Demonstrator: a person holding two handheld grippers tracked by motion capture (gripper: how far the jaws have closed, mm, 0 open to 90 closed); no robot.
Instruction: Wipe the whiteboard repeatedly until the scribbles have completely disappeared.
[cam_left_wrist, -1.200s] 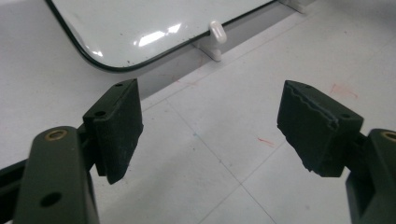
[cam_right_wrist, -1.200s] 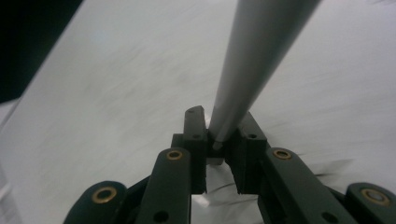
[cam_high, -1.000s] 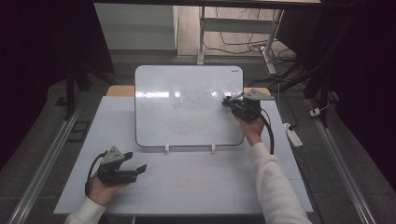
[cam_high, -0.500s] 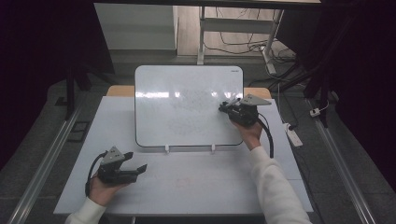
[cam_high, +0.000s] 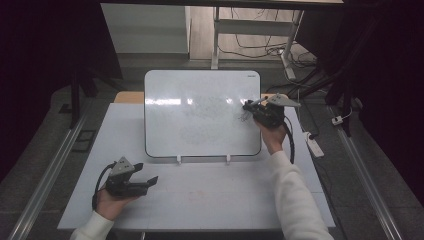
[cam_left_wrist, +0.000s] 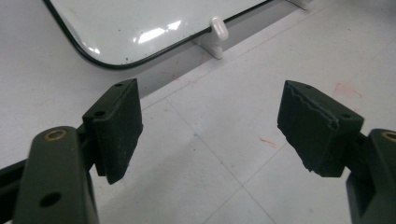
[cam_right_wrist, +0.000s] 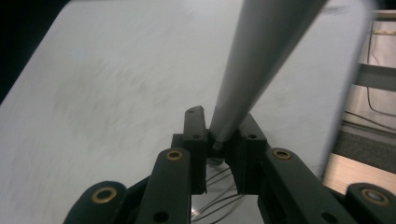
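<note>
Marker (cam_right_wrist: 261, 60) sits pinched in your right gripper (cam_high: 248, 104), tip against the whiteboard (cam_high: 200, 115) just ahead. Left gripper (cam_high: 150, 181) rests spread, well apart.

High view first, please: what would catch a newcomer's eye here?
The glossy white rectangular whiteboard propped mid-table, faintly smudged. At its right edge the right gripper holds a grey marker clamped in its jaws. The left gripper rests open at the table's near left.

A white power strip (cam_high: 314, 145) lies on the grey floor right of the white table (cam_high: 210, 200); cables (cam_high: 260, 47) trail far behind.
</note>
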